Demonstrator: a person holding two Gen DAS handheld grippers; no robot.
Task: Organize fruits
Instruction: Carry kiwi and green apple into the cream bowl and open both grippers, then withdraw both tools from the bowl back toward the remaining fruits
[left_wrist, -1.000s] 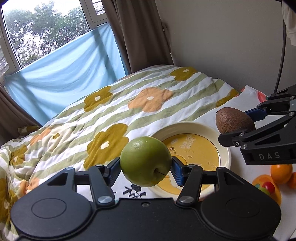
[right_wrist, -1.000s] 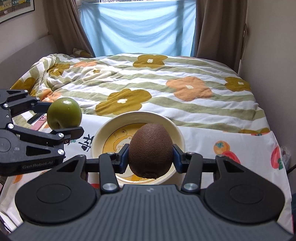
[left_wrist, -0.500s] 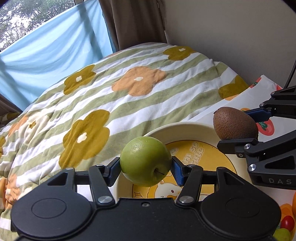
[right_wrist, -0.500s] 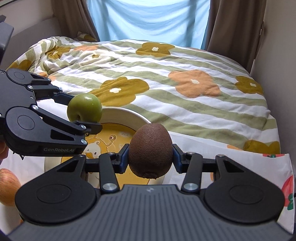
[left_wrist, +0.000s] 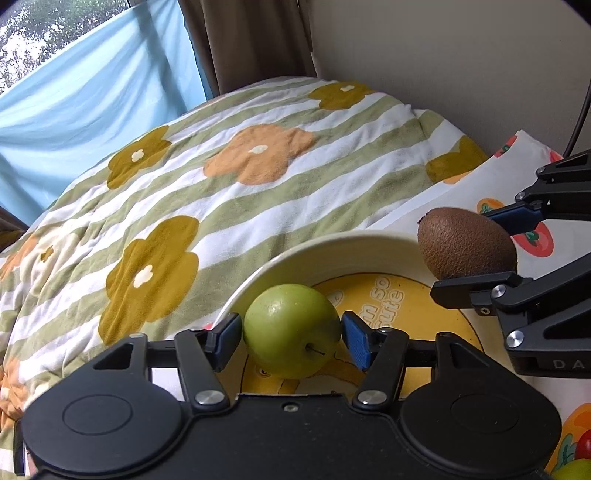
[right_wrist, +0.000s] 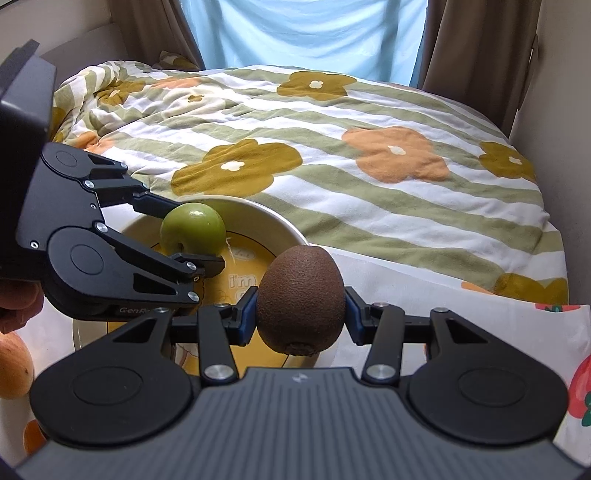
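Observation:
My left gripper (left_wrist: 291, 332) is shut on a green apple (left_wrist: 291, 330) and holds it just over the near left part of a cream bowl with a yellow cartoon bottom (left_wrist: 332, 247). My right gripper (right_wrist: 301, 319) is shut on a brown kiwi (right_wrist: 301, 299) at the bowl's right rim (right_wrist: 273, 218). The kiwi also shows in the left wrist view (left_wrist: 467, 242), and the apple in the right wrist view (right_wrist: 192, 228). The two grippers are close side by side.
The bowl stands on a white fruit-print cloth (right_wrist: 461, 314) on a bed with a striped flower quilt (right_wrist: 332, 147). An orange-red fruit (right_wrist: 13, 365) lies left of the bowl. More small fruits (left_wrist: 576, 454) lie at the right. A wall is at the right.
Both grippers have moved forward and down toward the bowl with their fruits. The apple is now low over the bowl's inside; the kiwi is at its right rim.

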